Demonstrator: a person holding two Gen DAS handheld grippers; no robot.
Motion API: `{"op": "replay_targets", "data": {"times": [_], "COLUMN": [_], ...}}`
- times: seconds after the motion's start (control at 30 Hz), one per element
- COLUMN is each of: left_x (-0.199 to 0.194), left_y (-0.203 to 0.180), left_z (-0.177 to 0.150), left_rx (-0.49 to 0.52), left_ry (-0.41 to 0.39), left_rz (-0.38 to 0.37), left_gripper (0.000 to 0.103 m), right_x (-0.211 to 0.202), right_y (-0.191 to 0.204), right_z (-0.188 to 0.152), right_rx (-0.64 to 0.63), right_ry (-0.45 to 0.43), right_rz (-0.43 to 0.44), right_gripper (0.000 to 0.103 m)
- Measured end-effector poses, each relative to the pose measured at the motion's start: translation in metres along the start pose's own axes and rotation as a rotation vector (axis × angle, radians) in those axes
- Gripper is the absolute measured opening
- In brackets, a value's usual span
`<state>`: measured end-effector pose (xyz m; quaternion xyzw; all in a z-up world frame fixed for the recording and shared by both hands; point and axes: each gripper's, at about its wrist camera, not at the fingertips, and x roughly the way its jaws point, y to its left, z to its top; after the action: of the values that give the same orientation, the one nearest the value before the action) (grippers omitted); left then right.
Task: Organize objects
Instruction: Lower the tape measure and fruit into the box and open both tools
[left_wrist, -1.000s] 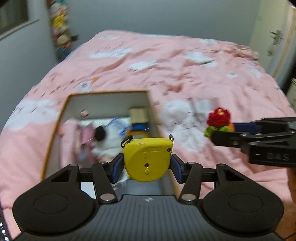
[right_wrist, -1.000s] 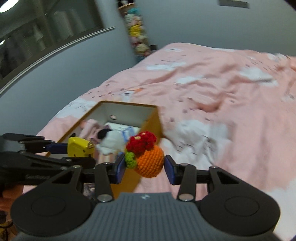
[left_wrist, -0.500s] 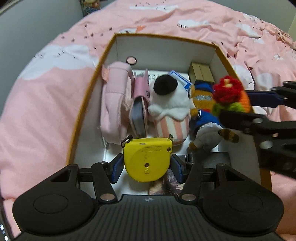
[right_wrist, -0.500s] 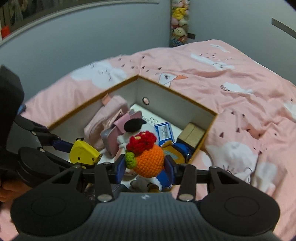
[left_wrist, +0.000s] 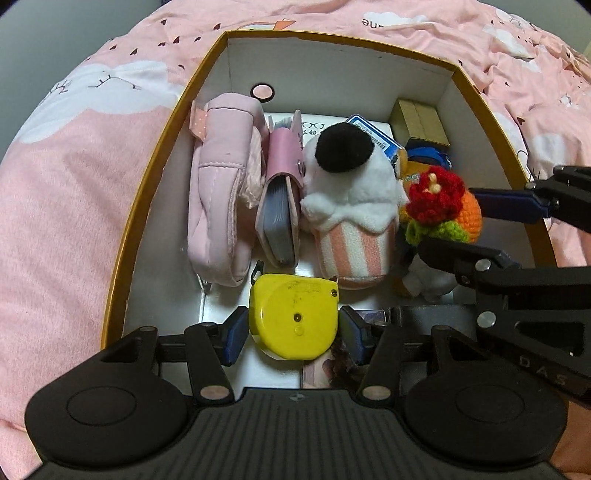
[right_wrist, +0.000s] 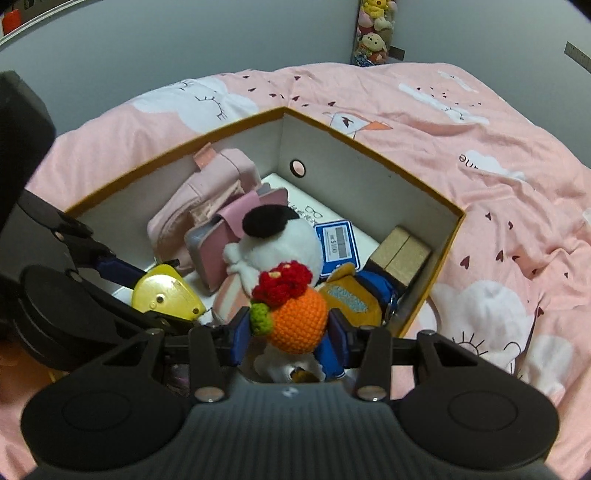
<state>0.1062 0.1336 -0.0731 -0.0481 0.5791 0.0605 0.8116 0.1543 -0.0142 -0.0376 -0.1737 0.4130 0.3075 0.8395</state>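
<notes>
Yellow tape measure (left_wrist: 293, 319) is clamped flat between the blue pads of the left tool (left_wrist: 293, 328), low over the near end of the open cardboard box (left_wrist: 155, 177). Crochet orange with red flower (right_wrist: 295, 314) is gripped in the right tool (right_wrist: 290, 332), over the box's near right part.

Vs one second back: both tools were above the pink bedspread (left_wrist: 66, 192) short of the box, pointing more level; now both point steeply down into it, and the box fills the left view. Grips unchanged on both.

Around, inside the box:
- plush cupcake (left_wrist: 351, 206), white top, black pom, pink-striped base; just beyond the tape measure, beside the crochet orange
- pink wallet (left_wrist: 280, 206) on edge, touching the cupcake's left side
- pink padded pouch (left_wrist: 221, 192) along the left wall
- blue barcode card (right_wrist: 336, 247) and small tan carton (right_wrist: 400, 254) at the far right corner
- blue-and-orange soft toy (right_wrist: 354, 299) below the right tool

In the way: box floor is crowded; bare white patch directly under the tape measure. The right tool's arm crosses the right side of the left view, hiding that corner.
</notes>
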Motion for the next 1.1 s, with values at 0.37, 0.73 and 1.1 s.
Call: {"op": "replay_targets", "data": {"times": [0.37,0.73,1.1], "left_x": [-0.005,-0.03,-0.08], "left_y": [-0.003,0.0,0.033], "left_z": [-0.007,-0.011,-0.005], "left_rx": [0.009,-0.003,-0.134], "left_ry": [-0.005,-0.109,-0.313], "left_rz": [0.003,-0.015,0.006], "left_gripper": [0.064,0.061,0.056], "right_x": [-0.002,-0.009,-0.006], "right_y": [0.0,-0.002,0.014], "right_z": [-0.003,-0.006,0.009], "right_rx": [-0.005,0.013,0.038], "right_ry": [-0.003,-0.018,0.029], "right_rz": [0.005,0.003,0.189], "right_gripper": [0.047,0.047,0.047]}}
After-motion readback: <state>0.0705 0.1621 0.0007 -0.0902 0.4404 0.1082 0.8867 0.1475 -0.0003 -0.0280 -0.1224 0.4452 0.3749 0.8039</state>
